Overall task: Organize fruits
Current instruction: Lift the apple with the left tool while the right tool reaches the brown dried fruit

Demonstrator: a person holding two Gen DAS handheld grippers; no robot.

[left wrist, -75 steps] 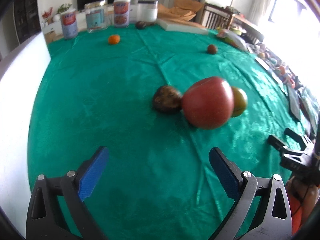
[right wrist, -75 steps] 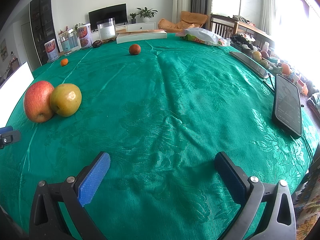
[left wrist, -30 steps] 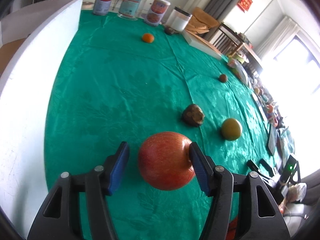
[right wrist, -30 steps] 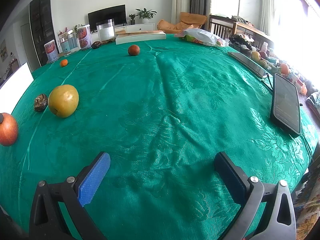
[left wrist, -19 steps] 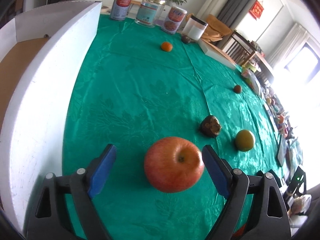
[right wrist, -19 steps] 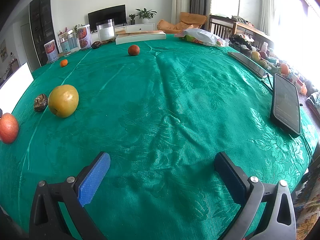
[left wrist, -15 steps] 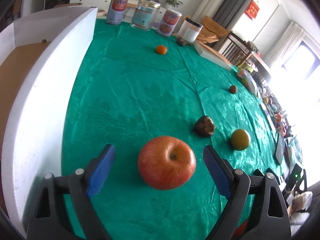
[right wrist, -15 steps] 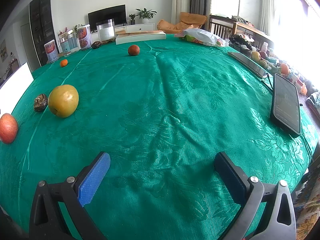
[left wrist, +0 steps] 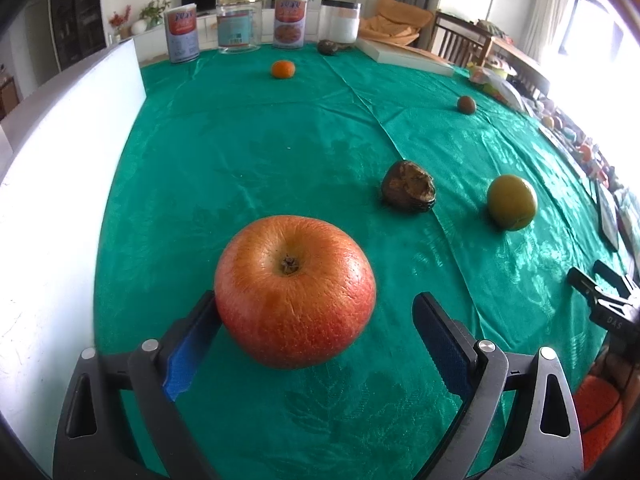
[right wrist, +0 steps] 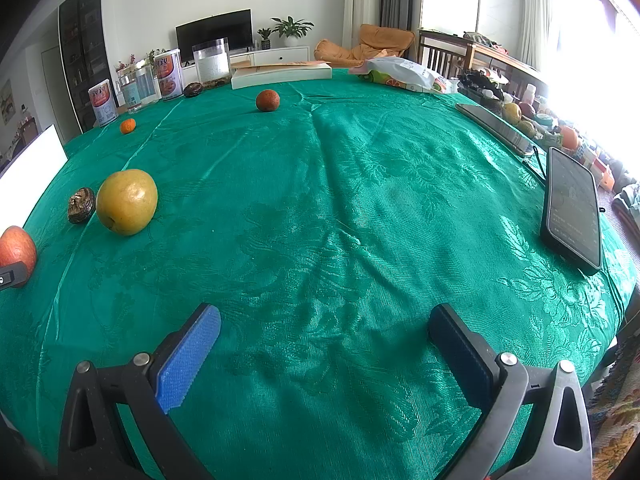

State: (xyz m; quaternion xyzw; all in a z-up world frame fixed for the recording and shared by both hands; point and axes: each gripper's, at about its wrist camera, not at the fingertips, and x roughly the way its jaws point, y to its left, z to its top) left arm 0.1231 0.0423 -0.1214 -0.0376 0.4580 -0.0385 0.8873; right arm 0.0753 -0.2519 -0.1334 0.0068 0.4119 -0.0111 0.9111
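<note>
A red apple [left wrist: 295, 291] rests on the green tablecloth [left wrist: 248, 152] between the fingers of my open left gripper [left wrist: 316, 336]; the right pad stands clear of it, the left pad is at its side. The apple also shows at the left edge of the right wrist view [right wrist: 16, 249]. A yellow-green pear [left wrist: 511, 201] [right wrist: 126, 201] and a dark wrinkled fruit [left wrist: 409, 186] [right wrist: 81, 199] lie beyond. A small orange [left wrist: 283, 69] [right wrist: 127, 125] and a reddish-brown fruit [left wrist: 466, 104] [right wrist: 267, 100] lie farther off. My right gripper [right wrist: 324, 352] is open and empty over bare cloth.
A white foam box [left wrist: 52, 184] stands along the table's left side. Cans and jars [left wrist: 288, 20] and a flat white box [left wrist: 404, 56] line the far edge. A phone [right wrist: 572, 208] and clutter lie along the right side.
The left gripper carried the apple toward the white box, set it on the cloth and opened. Since half a second ago it has turned right and moved closer. The right gripper has not moved.
</note>
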